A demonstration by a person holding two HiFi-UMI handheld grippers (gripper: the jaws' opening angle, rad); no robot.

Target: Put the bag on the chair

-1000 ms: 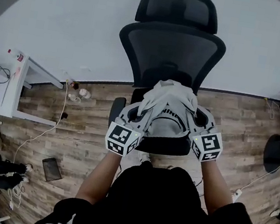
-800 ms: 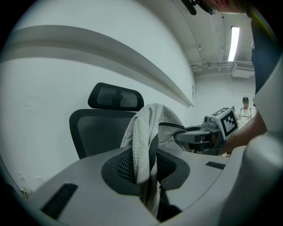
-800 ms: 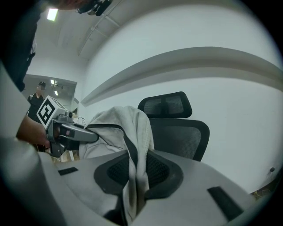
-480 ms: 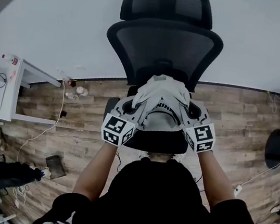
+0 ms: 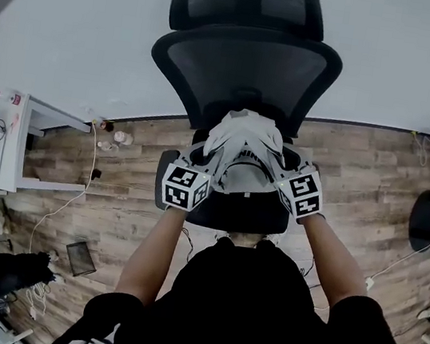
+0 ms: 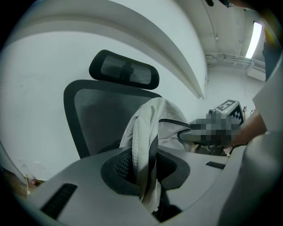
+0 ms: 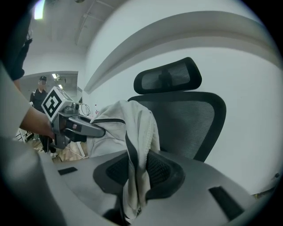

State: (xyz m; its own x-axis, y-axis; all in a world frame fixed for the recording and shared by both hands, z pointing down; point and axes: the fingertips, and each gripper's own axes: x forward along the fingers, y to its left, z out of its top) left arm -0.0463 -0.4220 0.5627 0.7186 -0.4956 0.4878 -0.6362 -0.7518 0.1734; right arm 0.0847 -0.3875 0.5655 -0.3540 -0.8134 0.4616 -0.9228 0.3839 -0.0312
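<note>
At 6 o'clock in the head view, the foreground is filled by the person's dark torso (image 5: 240, 317), and everything beneath it is hidden. Both forearms (image 5: 156, 247) are stretched toward 12 o'clock. The left tongs (image 6: 142, 170) are clenched on a fold of the pale bag (image 5: 244, 143). The right tongs (image 7: 132, 174) are easing apart, with another fold of the bag pinched between their pads.

From above, the tips of both tongs are covered by bunched cloth. Only the left marker cube (image 5: 182, 188) and the right marker cube (image 5: 302, 195) are plainly seen.

The bag is held over the seat (image 5: 232, 214) of the black chair (image 5: 244, 66), just in front of the mesh backrest (image 5: 215, 70). Most of the seat is covered, so whether the bag touches it cannot be told. The chair's base is hidden under the seat.

Beyond, the headrest (image 5: 242, 1) is seen against a white wall (image 5: 393, 66). At 9 o'clock a white surface (image 5: 9, 143) is cut off by the frame edge. Small items on the wood floor (image 5: 111, 215) cannot be made out.
</note>
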